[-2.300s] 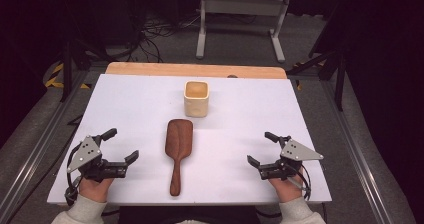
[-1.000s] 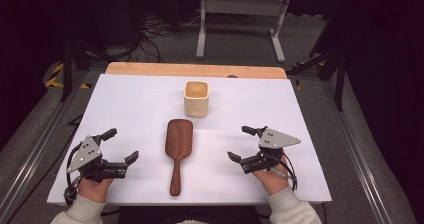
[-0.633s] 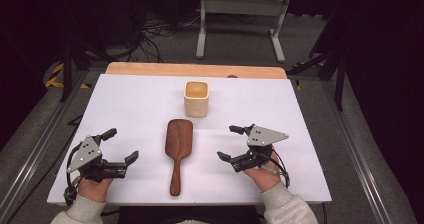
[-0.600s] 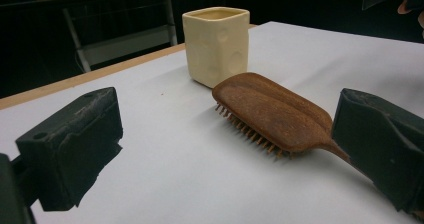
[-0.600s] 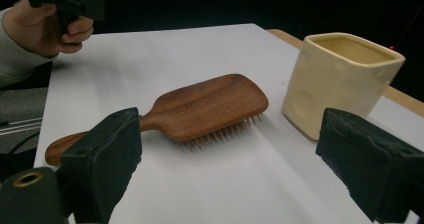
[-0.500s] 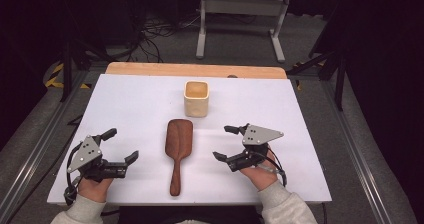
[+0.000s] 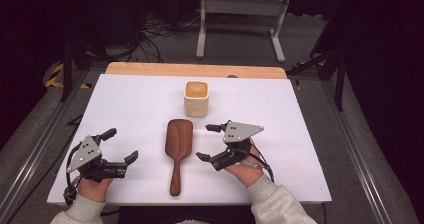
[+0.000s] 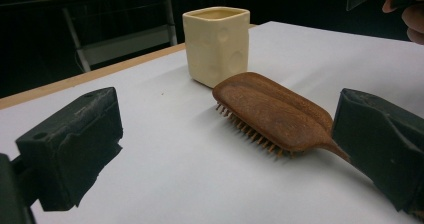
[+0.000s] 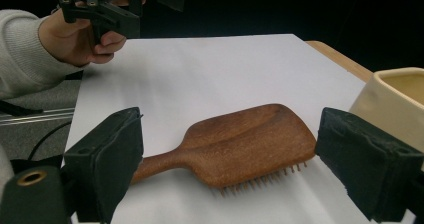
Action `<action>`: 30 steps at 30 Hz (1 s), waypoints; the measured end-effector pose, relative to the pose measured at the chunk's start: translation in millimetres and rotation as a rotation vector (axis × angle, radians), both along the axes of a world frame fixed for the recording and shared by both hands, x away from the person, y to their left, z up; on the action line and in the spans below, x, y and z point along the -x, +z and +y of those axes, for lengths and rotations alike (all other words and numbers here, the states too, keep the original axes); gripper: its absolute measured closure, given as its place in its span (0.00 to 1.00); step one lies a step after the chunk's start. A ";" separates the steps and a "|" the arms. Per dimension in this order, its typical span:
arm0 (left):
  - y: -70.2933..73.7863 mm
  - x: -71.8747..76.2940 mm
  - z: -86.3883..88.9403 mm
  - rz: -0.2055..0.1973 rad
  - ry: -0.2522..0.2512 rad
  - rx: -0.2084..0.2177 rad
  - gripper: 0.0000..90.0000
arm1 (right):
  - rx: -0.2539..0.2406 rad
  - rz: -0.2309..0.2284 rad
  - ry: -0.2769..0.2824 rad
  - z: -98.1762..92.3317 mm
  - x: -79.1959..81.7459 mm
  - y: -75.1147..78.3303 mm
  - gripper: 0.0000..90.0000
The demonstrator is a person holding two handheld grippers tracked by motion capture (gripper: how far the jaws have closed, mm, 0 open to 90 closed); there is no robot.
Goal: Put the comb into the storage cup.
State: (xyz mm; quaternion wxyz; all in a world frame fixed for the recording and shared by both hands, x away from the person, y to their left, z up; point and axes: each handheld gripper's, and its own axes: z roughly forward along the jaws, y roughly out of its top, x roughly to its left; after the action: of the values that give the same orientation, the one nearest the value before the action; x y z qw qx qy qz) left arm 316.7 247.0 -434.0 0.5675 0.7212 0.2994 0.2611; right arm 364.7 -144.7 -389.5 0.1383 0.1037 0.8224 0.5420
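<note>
Clearly, both the right gripper (image 7: 206, 142) and left gripper (image 7: 120, 144) hold jaws wide beside the hairbrush (image 7: 178, 146), untouched.

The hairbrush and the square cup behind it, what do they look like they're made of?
Hairbrush: likely wood, dark reddish-brown with a satin sheen and faint grain; the bristles look wooden too. Cup: probably glazed ceramic, cream and smooth, with soft dimples.
</note>
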 end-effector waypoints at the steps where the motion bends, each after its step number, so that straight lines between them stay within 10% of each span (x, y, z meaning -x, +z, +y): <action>1: -0.1 0.0 0.0 0.000 0.003 -0.001 0.01 | 0.001 -0.001 0.008 3.2 -0.4 0.6 0.14; 14: -0.5 0.2 0.4 0.002 0.004 -0.003 0.01 | 0.023 0.020 0.083 31.1 -1.4 1.4 0.19; 20: -0.4 -0.3 1.3 0.004 0.002 0.000 0.01 | 0.054 0.021 0.125 42.5 2.3 0.6 0.47; 23: -0.4 -0.4 1.4 0.002 0.002 0.001 0.01 | 0.092 0.049 0.153 51.3 2.5 1.3 0.88; 30: -0.4 -0.3 1.7 0.003 0.005 0.001 0.01 | 0.143 0.122 0.188 67.4 -0.1 0.3 1.00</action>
State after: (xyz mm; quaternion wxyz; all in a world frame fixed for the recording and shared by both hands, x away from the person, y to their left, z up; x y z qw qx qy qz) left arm 317.0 248.7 -434.5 0.5667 0.7207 0.3020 0.2613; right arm 364.8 -77.3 -389.1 0.0434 0.0487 0.8719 0.4853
